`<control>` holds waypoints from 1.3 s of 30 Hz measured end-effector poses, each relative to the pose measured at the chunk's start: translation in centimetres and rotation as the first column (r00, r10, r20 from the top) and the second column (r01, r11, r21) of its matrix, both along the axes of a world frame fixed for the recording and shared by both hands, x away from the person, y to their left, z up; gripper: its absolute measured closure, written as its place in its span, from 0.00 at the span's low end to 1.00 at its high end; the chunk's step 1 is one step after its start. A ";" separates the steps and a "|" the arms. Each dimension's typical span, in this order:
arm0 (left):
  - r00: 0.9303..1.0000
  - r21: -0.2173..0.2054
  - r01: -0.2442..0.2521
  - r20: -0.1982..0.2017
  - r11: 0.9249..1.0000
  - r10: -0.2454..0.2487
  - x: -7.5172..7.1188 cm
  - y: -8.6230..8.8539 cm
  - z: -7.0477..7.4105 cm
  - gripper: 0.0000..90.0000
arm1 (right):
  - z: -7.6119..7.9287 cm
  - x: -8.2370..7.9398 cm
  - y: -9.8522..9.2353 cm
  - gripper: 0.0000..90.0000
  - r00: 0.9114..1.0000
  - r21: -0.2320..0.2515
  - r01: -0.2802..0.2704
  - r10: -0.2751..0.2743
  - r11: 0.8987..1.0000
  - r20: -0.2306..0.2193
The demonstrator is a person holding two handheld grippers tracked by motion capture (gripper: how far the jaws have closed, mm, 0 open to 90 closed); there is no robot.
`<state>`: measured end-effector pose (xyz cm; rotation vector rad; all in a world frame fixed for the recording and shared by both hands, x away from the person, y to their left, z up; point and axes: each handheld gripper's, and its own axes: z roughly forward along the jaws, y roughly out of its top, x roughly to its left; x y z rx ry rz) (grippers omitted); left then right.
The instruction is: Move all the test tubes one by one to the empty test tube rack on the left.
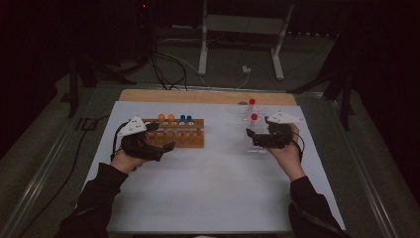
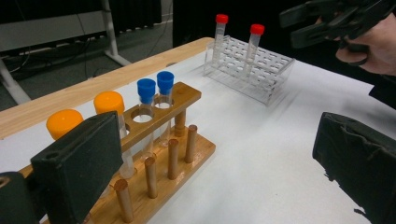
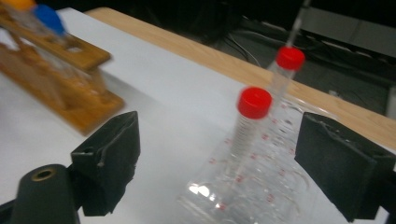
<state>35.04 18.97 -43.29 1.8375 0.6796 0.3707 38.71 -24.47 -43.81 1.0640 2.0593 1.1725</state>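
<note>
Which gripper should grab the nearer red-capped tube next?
Right. The right gripper has open jaws either side of the red-capped tube; the left gripper sits by the wooden rack.

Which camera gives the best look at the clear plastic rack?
The left gripper view: the clear rack stands whole and sharp there, its grid of holes and two red-capped tubes plain. The right gripper view shows it close but blurred; the high view, small and faint.

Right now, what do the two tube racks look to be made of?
The rack with orange and blue caps looks like wood: tan, matt, with round dowel posts. The rack with red-capped tubes seems clear plastic, possibly acrylic: see-through and glossy with bright glints.
</note>
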 end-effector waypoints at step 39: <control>1.000 0.005 0.010 -0.002 1.000 -0.010 -0.1 -0.2 0.0 0.03 | -0.8 3.9 0.8 0.82 0.988 -0.053 0.100 -0.106 0.994 -0.110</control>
